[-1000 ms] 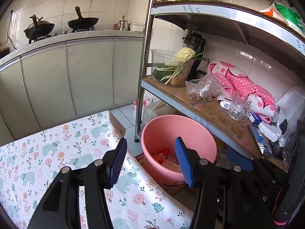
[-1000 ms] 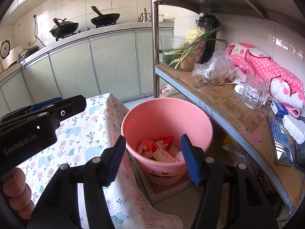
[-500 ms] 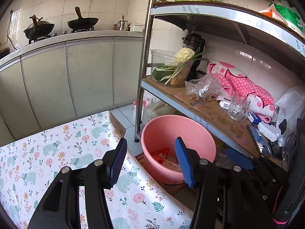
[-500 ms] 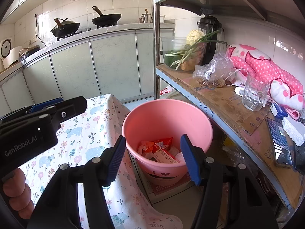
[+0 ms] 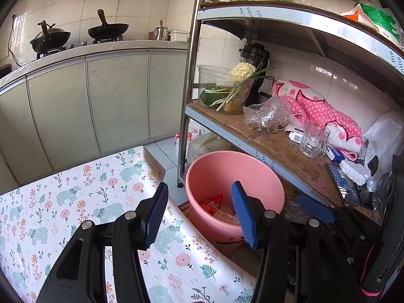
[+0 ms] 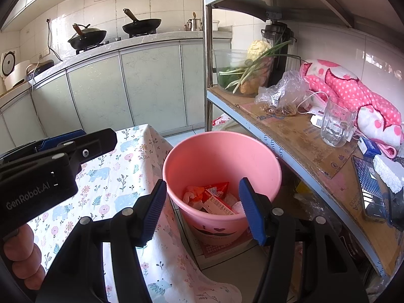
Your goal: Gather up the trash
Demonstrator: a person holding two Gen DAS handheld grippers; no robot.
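Note:
A pink bucket [image 5: 234, 174] stands on the floor beside the table corner, also in the right wrist view [image 6: 222, 156]. Red and white wrappers [image 6: 214, 199] lie in its bottom, partly seen in the left wrist view [image 5: 217, 208]. My left gripper [image 5: 199, 214] is open and empty, above the table edge facing the bucket. My right gripper [image 6: 202, 209] is open and empty, above the bucket's near rim. The left gripper's body [image 6: 50, 166] shows at the left of the right wrist view.
A table with a floral cloth [image 5: 75, 202] lies at the left. A metal shelf rack [image 6: 290, 136] at the right holds a glass [image 6: 335, 123], a plastic bag [image 6: 282, 96], vegetables and a pink cloth. Kitchen cabinets [image 5: 101, 101] with woks stand behind.
Both views have shifted only slightly; the right gripper has eased back a little from the bucket. Both grippers stay open and empty.

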